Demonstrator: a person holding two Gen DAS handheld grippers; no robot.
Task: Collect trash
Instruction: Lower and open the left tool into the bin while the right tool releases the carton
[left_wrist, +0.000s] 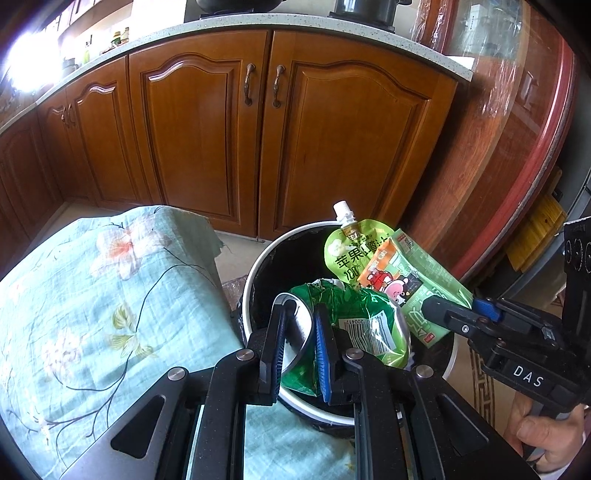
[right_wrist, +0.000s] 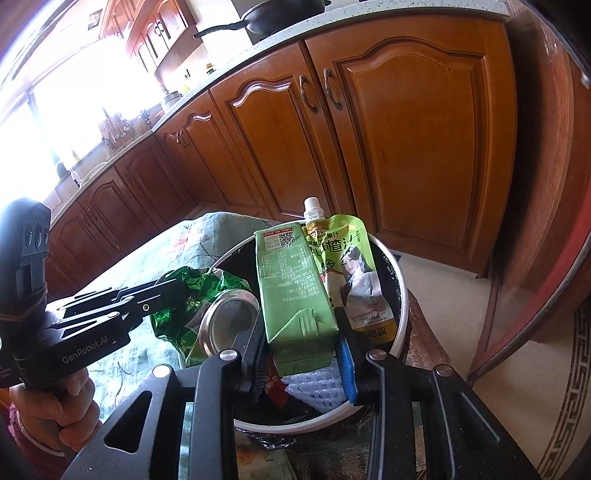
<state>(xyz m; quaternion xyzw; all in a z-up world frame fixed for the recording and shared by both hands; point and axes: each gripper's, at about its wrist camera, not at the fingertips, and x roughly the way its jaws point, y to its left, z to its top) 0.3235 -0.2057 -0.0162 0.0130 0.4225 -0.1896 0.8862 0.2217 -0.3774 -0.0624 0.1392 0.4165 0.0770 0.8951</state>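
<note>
A round white-rimmed trash bin (left_wrist: 255, 266) with a black liner stands beside the cloth-covered table; it also shows in the right wrist view (right_wrist: 402, 295). My left gripper (left_wrist: 300, 321) is shut on a crushed green can (left_wrist: 351, 314), held over the bin; its silver end (right_wrist: 229, 325) faces the right camera. My right gripper (right_wrist: 301, 343) is shut on a green drink carton (right_wrist: 295, 288) over the bin, seen from the left too (left_wrist: 417, 280). A green spouted juice pouch (left_wrist: 351, 247) stands behind the carton (right_wrist: 354, 273).
A table with a pale green floral cloth (left_wrist: 96, 295) lies left of the bin. Wooden cabinets (left_wrist: 258, 140) under a speckled counter stand behind. A red-rimmed round table (left_wrist: 535, 147) is at the right. White foam netting (right_wrist: 317, 387) lies in the bin.
</note>
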